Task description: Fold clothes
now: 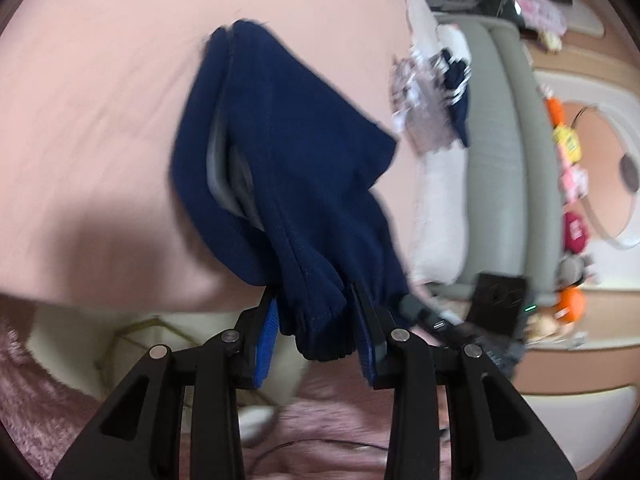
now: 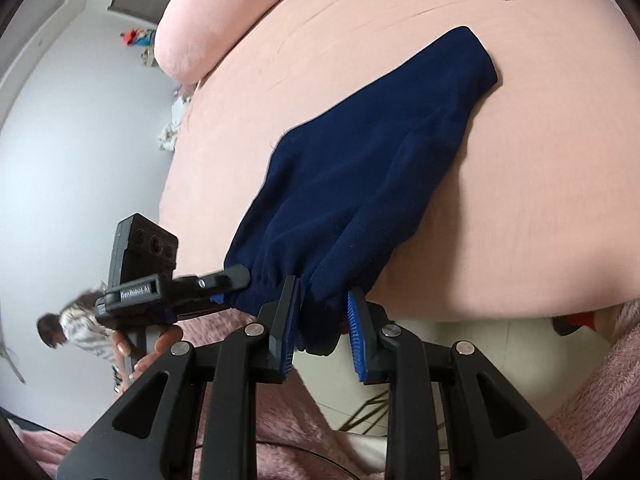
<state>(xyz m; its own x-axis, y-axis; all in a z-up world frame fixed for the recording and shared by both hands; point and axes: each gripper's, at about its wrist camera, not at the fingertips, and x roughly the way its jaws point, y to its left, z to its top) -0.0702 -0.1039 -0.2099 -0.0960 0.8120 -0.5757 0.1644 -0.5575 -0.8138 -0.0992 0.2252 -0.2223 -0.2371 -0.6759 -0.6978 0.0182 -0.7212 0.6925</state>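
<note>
Waistband of navy garment [image 2: 360,184] bunched between both grippers' jaws, over bed [image 2: 520,220].

Navy fleece garment [image 2: 360,184] lies on pink-sheeted bed [image 2: 520,208], waistband overhanging the near edge. Left tongs [image 1: 316,320] and right tongs [image 2: 320,320] sit side by side at that waistband. Pink pillow [image 2: 216,20] lies behind, leftward in the right wrist view.

A home bedroom. A wide bed covered in a smooth pale pink fitted sheet [image 2: 400,60] fills most of both views. At the bed's far end lies a plump pink pillow [image 2: 208,28]. Beside the bed stands a grey padded headboard [image 1: 500,152], and below its near edge spreads a fluffy dusty-pink rug [image 2: 592,400].
</note>
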